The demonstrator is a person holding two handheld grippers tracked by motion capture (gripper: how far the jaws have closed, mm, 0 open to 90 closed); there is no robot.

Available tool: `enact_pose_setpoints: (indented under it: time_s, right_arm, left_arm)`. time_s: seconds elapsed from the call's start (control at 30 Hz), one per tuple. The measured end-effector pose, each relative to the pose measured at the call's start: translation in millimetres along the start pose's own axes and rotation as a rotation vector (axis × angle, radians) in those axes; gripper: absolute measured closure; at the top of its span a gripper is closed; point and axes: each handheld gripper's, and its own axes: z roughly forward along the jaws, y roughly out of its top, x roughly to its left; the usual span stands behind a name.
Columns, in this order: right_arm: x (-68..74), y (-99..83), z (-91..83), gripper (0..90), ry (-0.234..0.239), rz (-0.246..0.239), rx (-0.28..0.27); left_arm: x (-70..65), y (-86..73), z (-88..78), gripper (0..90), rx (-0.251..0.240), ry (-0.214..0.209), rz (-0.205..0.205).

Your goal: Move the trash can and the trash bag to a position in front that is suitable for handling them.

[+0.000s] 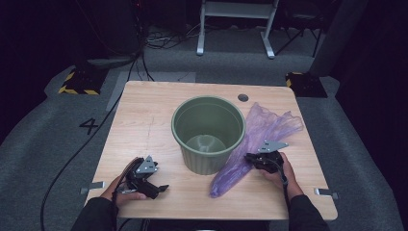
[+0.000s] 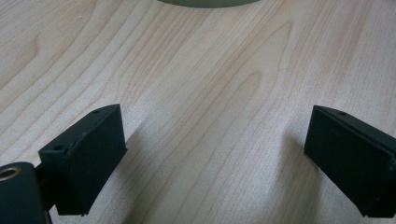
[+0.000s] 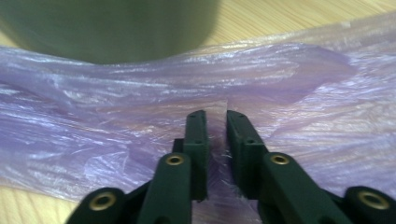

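One green bucket [image 1: 208,133] stands near the middle of the wooden table [image 1: 144,120], with a purple plastic bag [image 1: 250,144] lying flat against its right side.

Nothing can be seen inside the bucket apart from its raised bottom. The bag runs from behind the bucket's right edge down past its front, touching its wall. The table stands on grey carpet, with cables and a white frame behind the bucket in a dark room. The right gripper [image 1: 251,158] sits on the bag just right of the bucket, the hand low at the table; its jaws stand nearly together, pinching a fold of the film. The left gripper [image 1: 161,187] rests in front and to the left of the bucket, jaws wide apart over bare wood.
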Motion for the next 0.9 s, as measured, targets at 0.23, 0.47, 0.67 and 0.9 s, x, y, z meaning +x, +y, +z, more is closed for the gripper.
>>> enact_pose_setpoints:
  time_s: [0.23,0.47,0.67,0.9]
  right_arm:
    - [-9.3,-14.7,-22.4,87.9,-0.094,0.074,-0.003]
    - [-14.3,-26.7,-41.4,78.2,-0.145,0.133,-0.029]
    - [-9.0,-27.2,-48.1,36.8,-0.057,0.083,-0.033]
    - [4.1,-22.6,-49.1,18.8,-0.024,-0.002,-0.042]
  left_arm:
    - [0.0,0.0,0.0,4.9,0.000,0.000,0.000]
    - [0.0,0.0,-0.1,4.9,0.000,0.001,0.000]
    - [0.0,0.0,0.0,4.9,0.000,0.001,0.000]
    - [0.0,0.0,0.0,4.9,0.000,0.000,0.000]
